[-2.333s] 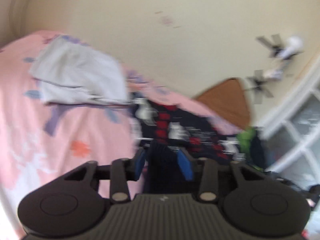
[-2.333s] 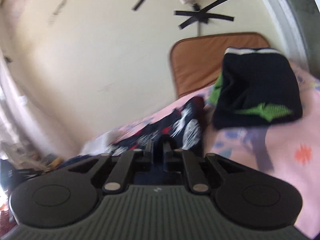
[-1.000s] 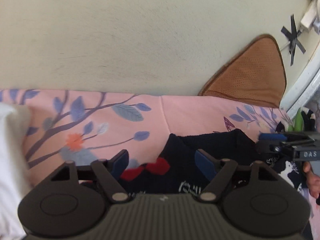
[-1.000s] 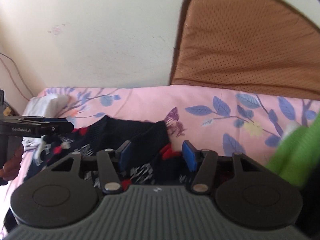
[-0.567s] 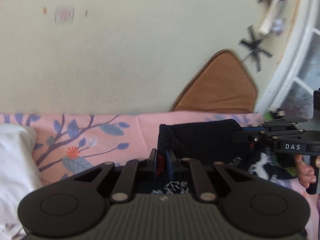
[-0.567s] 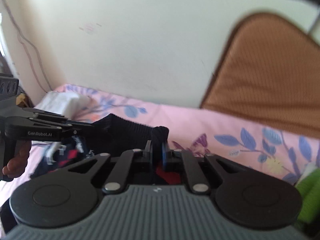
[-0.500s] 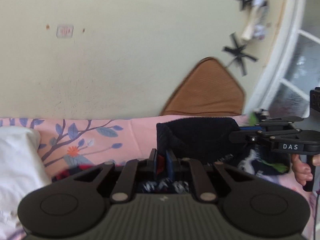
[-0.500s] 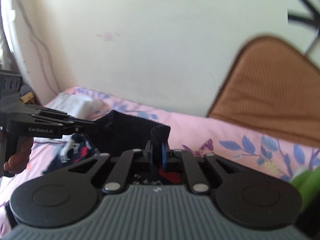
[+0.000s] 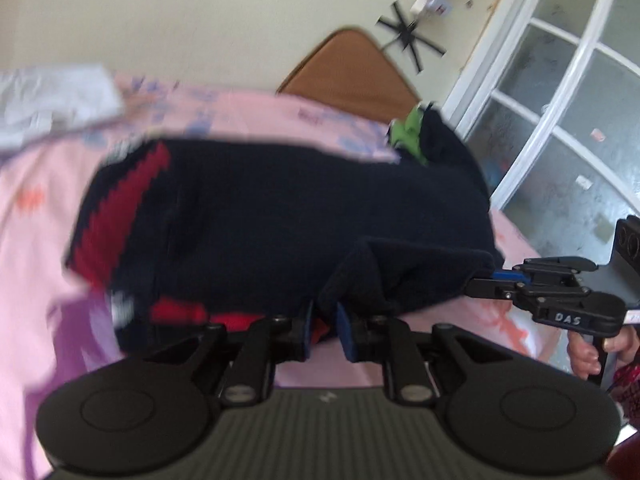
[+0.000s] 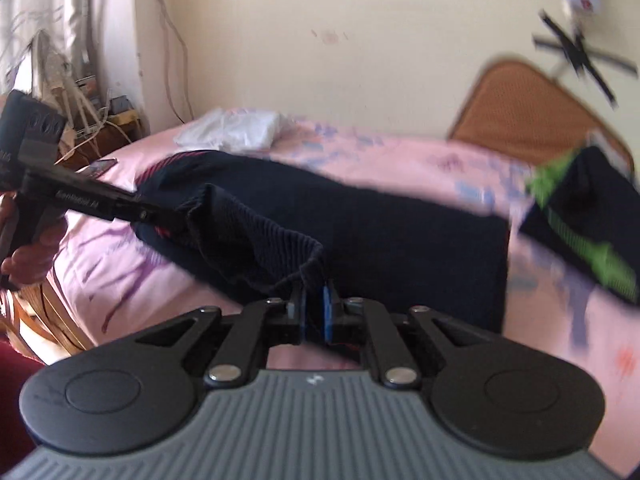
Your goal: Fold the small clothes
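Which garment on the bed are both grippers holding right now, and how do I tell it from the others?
On the pink floral bedsheet, look in the middle: the dark navy knit sweater with a red zigzag band. The left gripper and right gripper each pinch its near ribbed edge. The folded white cloth and the folded navy garment with green markings lie untouched.

A bedroom in a private home: a bed spread with a pink sheet printed with blue leaves and orange flowers stands against a plain cream wall. A brown padded headboard rises at the far end, beside a white-framed window with frosted panes. Folded clothes lie on the sheet, among them a white garment and a dark one with green markings. Loose cables trail down the wall to a cluttered wooden side stand, and black tape crosses hold a socket strip to the plaster.
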### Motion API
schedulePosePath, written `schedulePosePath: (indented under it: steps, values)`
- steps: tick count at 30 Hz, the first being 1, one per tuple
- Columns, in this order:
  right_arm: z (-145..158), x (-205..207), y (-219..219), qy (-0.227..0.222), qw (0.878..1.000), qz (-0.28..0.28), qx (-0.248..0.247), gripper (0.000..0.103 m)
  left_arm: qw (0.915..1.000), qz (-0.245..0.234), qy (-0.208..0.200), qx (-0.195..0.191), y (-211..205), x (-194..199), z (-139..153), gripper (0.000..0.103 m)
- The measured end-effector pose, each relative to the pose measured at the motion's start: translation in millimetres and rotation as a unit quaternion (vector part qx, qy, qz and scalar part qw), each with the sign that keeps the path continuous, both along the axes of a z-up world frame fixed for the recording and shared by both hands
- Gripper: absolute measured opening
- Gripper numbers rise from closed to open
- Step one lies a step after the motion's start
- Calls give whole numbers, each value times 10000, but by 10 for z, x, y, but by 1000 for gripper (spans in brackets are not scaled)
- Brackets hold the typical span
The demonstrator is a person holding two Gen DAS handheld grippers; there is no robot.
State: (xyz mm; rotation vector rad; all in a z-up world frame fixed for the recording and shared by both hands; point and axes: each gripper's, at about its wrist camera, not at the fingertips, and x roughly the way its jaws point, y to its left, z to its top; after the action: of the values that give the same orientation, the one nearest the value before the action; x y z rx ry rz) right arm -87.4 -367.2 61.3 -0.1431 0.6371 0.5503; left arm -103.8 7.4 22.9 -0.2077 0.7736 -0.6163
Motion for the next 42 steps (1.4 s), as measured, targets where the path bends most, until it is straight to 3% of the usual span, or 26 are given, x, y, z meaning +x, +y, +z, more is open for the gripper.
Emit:
schedulePosePath:
  steps: [1, 2, 3, 7, 10, 12, 13, 18, 19, 20, 23, 25, 27, 29, 32, 34, 40, 41, 42]
  values:
    - [-77, -3, 1, 30, 9999, -89, -54, 17, 10000, -23, -6, 14, 23, -41, 22, 16]
    - [-97, -7, -8, 61, 9999, -127, -64, 26, 9999, -82, -15, 75, 48, -78, 67, 18]
    - [-66, -15, -30, 96, 9999, -130, -34, 28, 9998, -108, -121, 116, 102, -142, 133, 21]
    - [284, -140, -297, -233, 9983, -197, 492, 30, 9980, 141, -604, 130, 395, -287, 407, 25]
    - [488, -28, -479, -647, 9921, -841, 675, 44, 9958, 568, -719, 17, 594, -157, 534, 25]
    - [517, 140, -581, -713, 9867, -1203, 829, 55, 9939, 830, -720, -53, 606, 18, 575, 25]
    - [508, 264, -603, -696, 9852, -1283, 895, 55, 9934, 888, -718, -107, 608, 106, 584, 25]
    - [306, 900, -601, -189, 9828, -1520, 1035, 55, 9940, 865, -640, -213, 408, 532, 526, 24]
    - [272, 1002, -582, -105, 9821, -1518, 1106, 48, 9946, 832, -591, -192, 325, 593, 488, 23]
    - [228, 1057, -583, -51, 9814, -1530, 1159, 22, 9955, 772, -525, -153, 230, 652, 434, 22]
    - [59, 1164, -617, -73, 9760, -1910, 1040, 21, 9952, 828, -318, 410, -10, 818, 188, 23]
    - [-17, 1174, -708, 58, 9714, -1999, 1278, 22, 9949, 902, -324, 303, 23, 874, 66, 24]
    - [56, 1083, -672, -26, 9748, -1932, 1113, 26, 9955, 919, -169, 176, 107, 878, 87, 23]
    - [163, 939, -645, -270, 9749, -2004, 936, 38, 9943, 1048, -181, 111, 202, 805, 145, 21]
    - [365, 670, -539, -780, 9758, -1852, 863, 38, 9929, 1103, -275, -354, 316, 690, 260, 21]
    - [442, 629, -359, -784, 9804, -1522, 970, 38, 9936, 903, -305, -603, 249, 677, 329, 21]
    - [313, 787, 518, -386, 9949, -307, 878, 36, 9978, 256, -614, -56, -322, 707, 336, 23]
    - [231, 832, 617, -247, 9964, -216, 779, 35, 9979, 273, -568, 165, -371, 735, 265, 24]
    - [129, 878, 672, -83, 9976, -186, 655, 34, 9972, 321, -505, 442, -394, 771, 176, 18]
